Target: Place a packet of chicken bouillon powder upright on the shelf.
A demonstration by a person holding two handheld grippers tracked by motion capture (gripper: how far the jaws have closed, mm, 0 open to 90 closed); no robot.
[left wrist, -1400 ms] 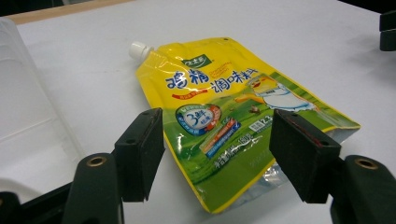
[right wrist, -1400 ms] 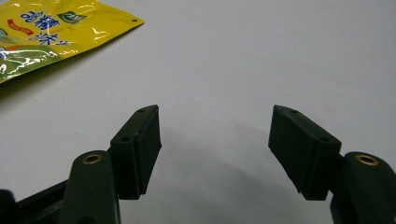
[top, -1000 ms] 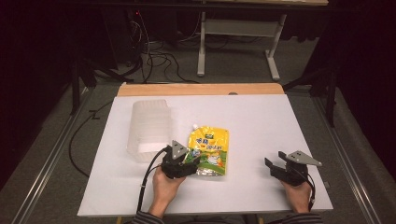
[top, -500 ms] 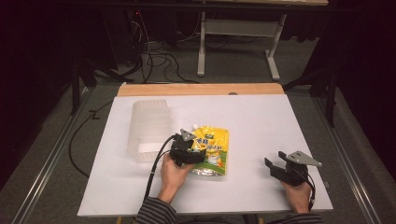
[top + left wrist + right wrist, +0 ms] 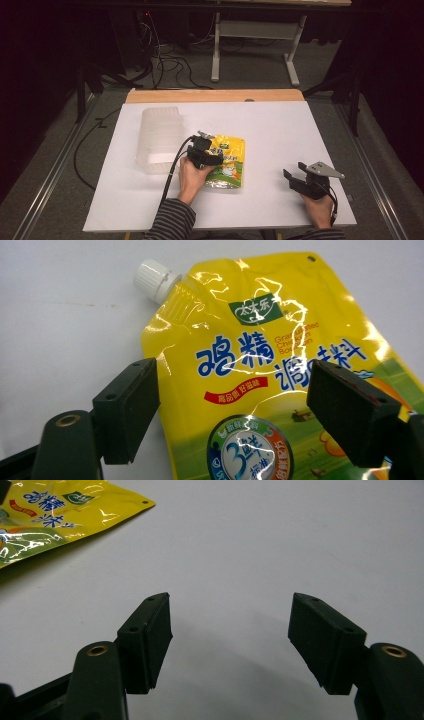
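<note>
Left gripper view is showing the yellow spouted seasoning pouch (image 5: pixel 280 375) lying flat on the white table (image 5: pixel 65 315), straight ahead of and partly under the left gripper (image 5: pixel 240 405); its long axis is running away from the jaws, slightly tilted, with the white screw cap (image 5: pixel 155 277) at the far left end. Jaws have just been opening and are standing wide apart, one pad off the pouch's left edge, the other over its printed face, nothing being pinched. Right gripper (image 5: pixel 230 635) is sitting well apart from the pouch, jaws spread, holding nothing. Left hand is clearly nearer. A clear plastic container (image 5: pixel 160 135) is lying beyond the left gripper's far side.
</note>
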